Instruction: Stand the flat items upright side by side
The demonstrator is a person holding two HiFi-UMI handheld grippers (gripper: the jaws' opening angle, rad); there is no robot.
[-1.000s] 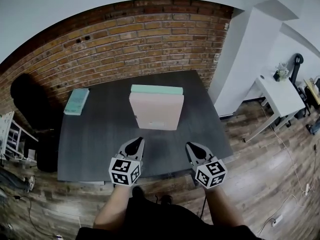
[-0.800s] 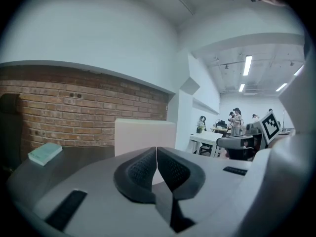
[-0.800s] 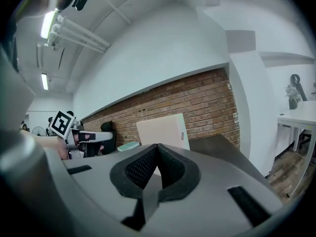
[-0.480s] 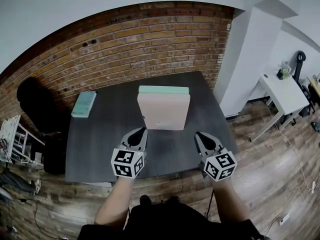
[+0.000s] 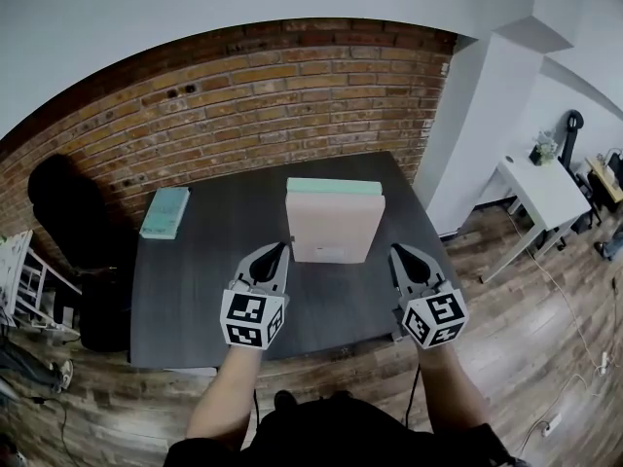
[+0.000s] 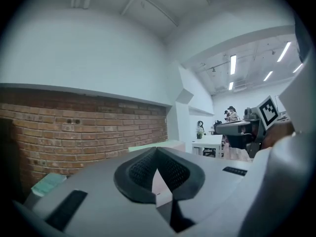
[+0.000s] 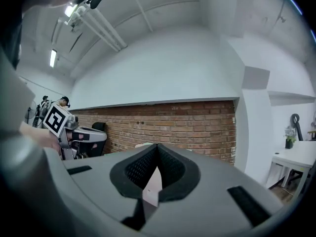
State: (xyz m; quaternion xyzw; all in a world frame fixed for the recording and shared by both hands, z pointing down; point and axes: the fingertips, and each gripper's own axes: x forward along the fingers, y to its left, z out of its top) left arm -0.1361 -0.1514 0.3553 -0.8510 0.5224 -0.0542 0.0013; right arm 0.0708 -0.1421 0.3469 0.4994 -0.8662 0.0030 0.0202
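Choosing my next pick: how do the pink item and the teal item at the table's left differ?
The pink item stands upright mid-table; the teal item lies flat near the far-left corner. Pink has a green item behind it; teal is alone. Both are flat rectangles.

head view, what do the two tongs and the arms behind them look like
The left tongs and right tongs are light grey wedges tapering to a point, with black ribbed pads inside. Each carries a white cube printed with black square markers at its rear. No cables show. The forearms are unsleeved; the clothing below is dark.
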